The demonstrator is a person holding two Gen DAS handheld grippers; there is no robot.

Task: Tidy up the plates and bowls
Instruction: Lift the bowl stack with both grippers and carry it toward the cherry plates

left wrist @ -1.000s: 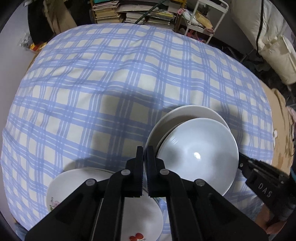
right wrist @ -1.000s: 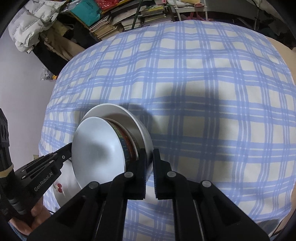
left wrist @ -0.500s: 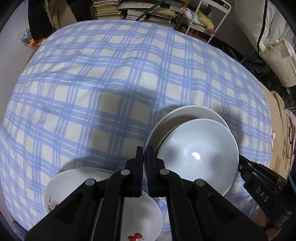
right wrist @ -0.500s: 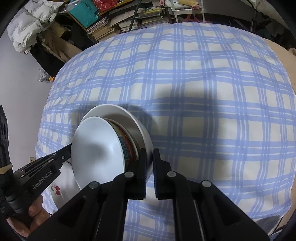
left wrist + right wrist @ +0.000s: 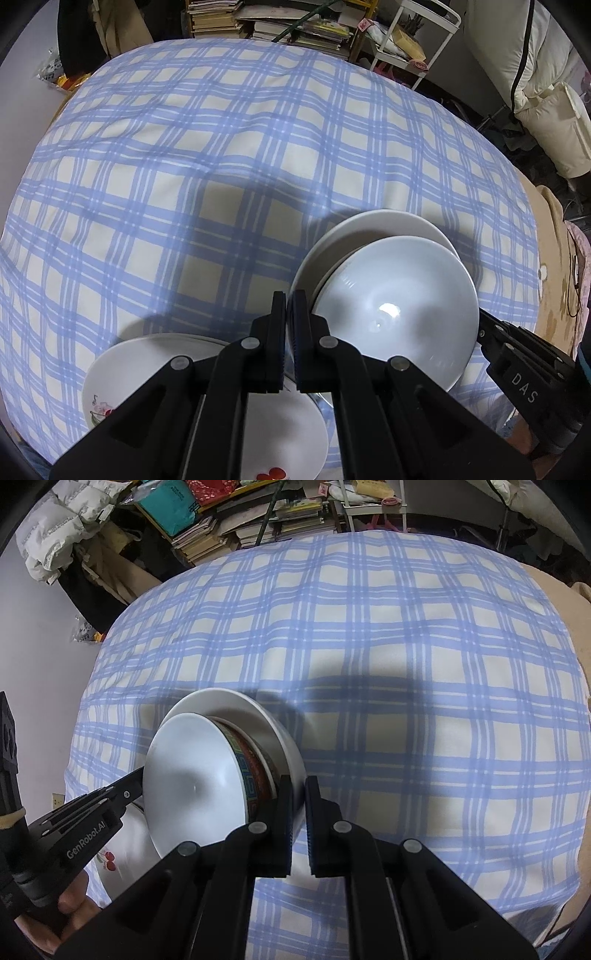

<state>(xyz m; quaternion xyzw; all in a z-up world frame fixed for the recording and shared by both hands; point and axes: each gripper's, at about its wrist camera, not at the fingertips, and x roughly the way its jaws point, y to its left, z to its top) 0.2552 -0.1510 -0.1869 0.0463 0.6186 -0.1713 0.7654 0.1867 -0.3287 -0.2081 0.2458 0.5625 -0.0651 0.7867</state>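
A stack of nested bowls is held tilted between my two grippers over the blue checked cloth (image 5: 221, 166). The top white bowl (image 5: 395, 306) (image 5: 192, 775) has a patterned band outside and sits in a wider white bowl (image 5: 369, 225) (image 5: 236, 705). My left gripper (image 5: 289, 295) is shut on the wider bowl's left rim. My right gripper (image 5: 299, 781) is shut on its opposite rim. Each shows in the other's view, the left gripper (image 5: 135, 779) and the right gripper (image 5: 482, 326). A white plate with cherries (image 5: 147, 369) (image 5: 122, 845) lies on the cloth below the stack.
Stacked books (image 5: 221, 18), a white wire rack (image 5: 406, 37) and a pale padded jacket (image 5: 546, 110) crowd the far side of the table. A tan cloth (image 5: 550, 277) lies at the right edge. A person's hand (image 5: 70, 904) holds the left gripper.
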